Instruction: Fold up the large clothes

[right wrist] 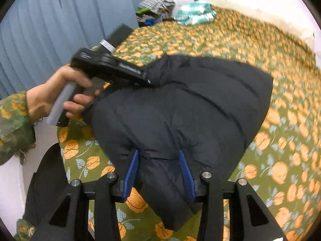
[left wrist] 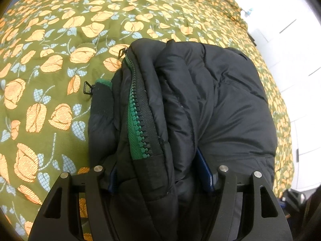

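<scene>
Mid-fold on a black puffer jacket (left wrist: 200,104), bunched in a thick roll on the flowered bedspread (left wrist: 50,70), near its edge. Left gripper (left wrist: 160,180) clamped on a fat wad of the jacket at the zipper (left wrist: 138,116) end, blue pads sunk into the padding on both sides (jaws wide only because the wad is wide). Right gripper (right wrist: 158,172) clamped likewise on the jacket's opposite end, blue fingers (right wrist: 185,168) pressing a fold of quilting between them. Seen from the right wrist: left hand (right wrist: 50,98) on its gripper's handle, that gripper's nose buried in the jacket's far edge. Jacket partly lifted between the two grips, its near corner hanging below the right fingers, the rest sagging onto the bedspread.

Step in hand, by judgement: carrying one half of the jacket over the other, or bringing the two ends together for a lay-down. Background blurred in the right view, so probably in mid-swing.

Next move calls for: both grips kept firm, since puffy fabric slips; ends brought level and aligned over the jacket's middle; lowering flat onto the bedspread before release; then pressing out trapped air so the fold does not spring back.

Also on the bedspread, well beyond the jacket: a teal checked cloth (right wrist: 194,13).
</scene>
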Available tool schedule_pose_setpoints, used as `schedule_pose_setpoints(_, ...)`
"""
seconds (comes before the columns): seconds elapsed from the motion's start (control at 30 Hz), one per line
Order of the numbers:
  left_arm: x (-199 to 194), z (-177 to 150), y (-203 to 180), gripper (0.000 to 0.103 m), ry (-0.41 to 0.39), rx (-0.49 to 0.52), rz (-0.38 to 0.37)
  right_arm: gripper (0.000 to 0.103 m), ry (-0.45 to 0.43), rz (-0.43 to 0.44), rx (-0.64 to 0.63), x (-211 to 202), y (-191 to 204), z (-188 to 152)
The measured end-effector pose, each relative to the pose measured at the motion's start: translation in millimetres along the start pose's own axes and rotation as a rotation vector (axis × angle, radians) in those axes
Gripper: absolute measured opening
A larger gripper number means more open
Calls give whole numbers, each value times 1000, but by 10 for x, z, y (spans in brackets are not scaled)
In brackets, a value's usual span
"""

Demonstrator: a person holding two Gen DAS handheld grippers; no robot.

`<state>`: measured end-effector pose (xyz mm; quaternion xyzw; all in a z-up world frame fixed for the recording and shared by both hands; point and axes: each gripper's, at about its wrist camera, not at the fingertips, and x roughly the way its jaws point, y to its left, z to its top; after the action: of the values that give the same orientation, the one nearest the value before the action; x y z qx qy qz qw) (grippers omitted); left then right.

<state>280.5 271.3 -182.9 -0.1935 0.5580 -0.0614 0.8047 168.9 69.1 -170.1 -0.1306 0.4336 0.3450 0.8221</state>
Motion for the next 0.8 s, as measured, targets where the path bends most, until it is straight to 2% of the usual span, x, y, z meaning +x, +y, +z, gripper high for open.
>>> schedule_pose_setpoints(0.17, 27, -43, -7, 69, -9, 2, -12, 42, 19, 50, -1, 191, -140, -132)
schedule_pose_setpoints(0.33, 84, -50, 4, 72, -19, -7, 0, 42, 3, 8, -38, 367, -121, -150)
schedule_pose_setpoints(0.43, -2, -12, -37, 74, -6, 0, 18, 43, 1, -10, -36, 262, -55, -82)
schedule_pose_setpoints(0.5, -159, 29, -89, 72, 15, 25, 16, 54, -3, -2, -34, 106, 8, -70)
schedule_pose_setpoints(0.53, -260, 53, -104, 71, 13, 38, 1, 68, -14, 13, -23, -12, 17, -51)
schedule_pose_setpoints(0.57, -420, 79, -102, 72, -9, 45, -30, 78, -43, 23, -12, -148, 18, -39)
schedule_pose_setpoints(0.6, -581, 106, -78, 74, -28, 46, -72, 79, -79, 31, -4, -283, 10, -38)
schedule_pose_setpoints(0.67, -793, 142, -4, 88, -20, 42, -161, 79, -134, 32, 3, -519, -14, -35)
schedule_pose_setpoints(0.7, -821, 138, 8, 91, -7, 51, -167, 79, -148, 26, 9, -583, -31, -41)
schedule_pose_setpoints(0.77, -786, 91, 5, 92, 27, 87, -112, 79, -166, 8, 32, -660, -107, -56)
schedule_pose_setpoints(0.8, -731, 53, -11, 92, 54, 94, -110, 79, -170, 2, 50, -672, -156, -78)
